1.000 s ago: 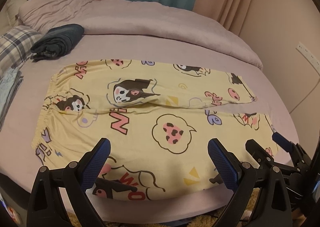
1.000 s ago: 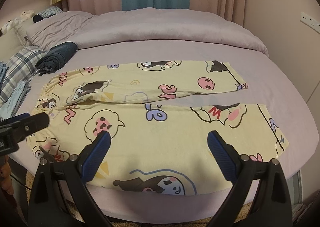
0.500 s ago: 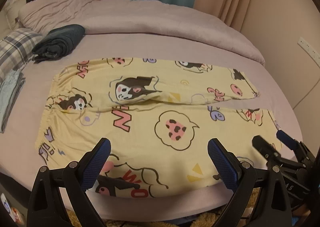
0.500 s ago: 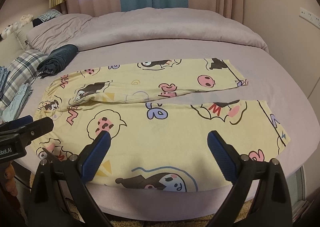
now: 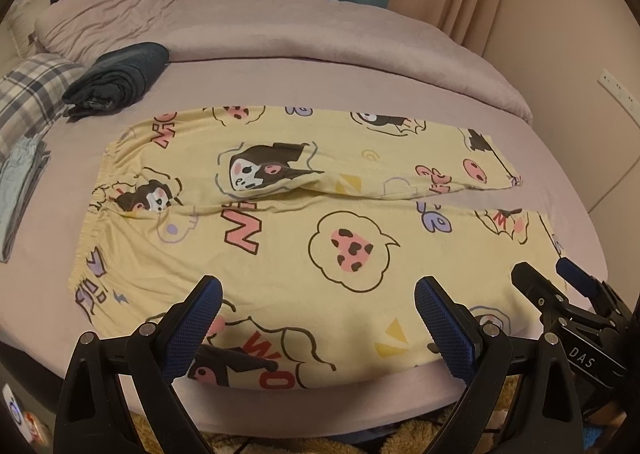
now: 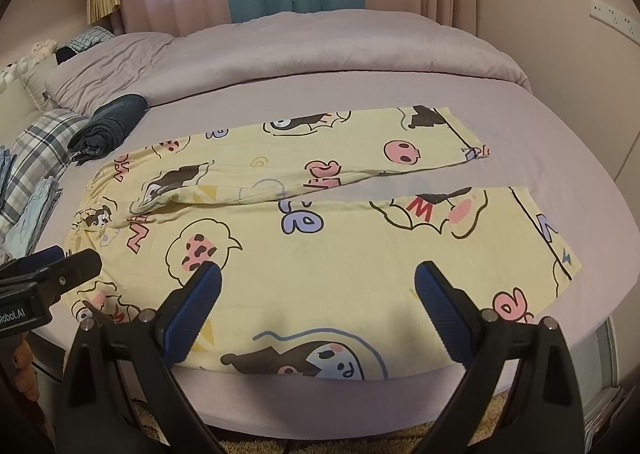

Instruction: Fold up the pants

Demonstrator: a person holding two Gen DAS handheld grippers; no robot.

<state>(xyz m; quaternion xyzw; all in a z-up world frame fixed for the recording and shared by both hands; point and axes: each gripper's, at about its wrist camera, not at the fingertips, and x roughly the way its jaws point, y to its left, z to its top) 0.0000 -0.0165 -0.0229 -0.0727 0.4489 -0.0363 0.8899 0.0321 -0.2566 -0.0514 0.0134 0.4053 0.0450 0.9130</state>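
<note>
Yellow printed pants (image 5: 304,230) lie spread flat on the lilac bed (image 5: 360,94), waistband toward 9 o'clock and the two legs running to 3 o'clock with a narrow gap of sheet between them. We judge the task to be at its opening step: nothing is folded yet, and both tools hang over the near edge without touching the cloth.

Working left to right, the left tool (image 5: 316,318) stands with its blue-padded fingers spread wide and holds nothing, over the near leg at about 6 o'clock in its own view. The right tool (image 6: 318,306) is equally wide open and empty, above the lower part of the same leg; in the left view it appears at 4 o'clock.

The next move, in our judgement, calls for each tool to close on the near long edge, one toward the waistband and one toward the cuff, and carry it over onto the far leg. The thin cloth lies flat on the sheet, so a pinch may also catch the bedding.

At 10 o'clock we note a rolled dark garment (image 5: 116,80) just beyond the waistband corner, a plaid pillow (image 5: 28,94) and pale folded clothes (image 5: 20,182). None lies on the pants, and the heaped duvet (image 5: 280,30) at 12 o'clock stays well apart.
</note>
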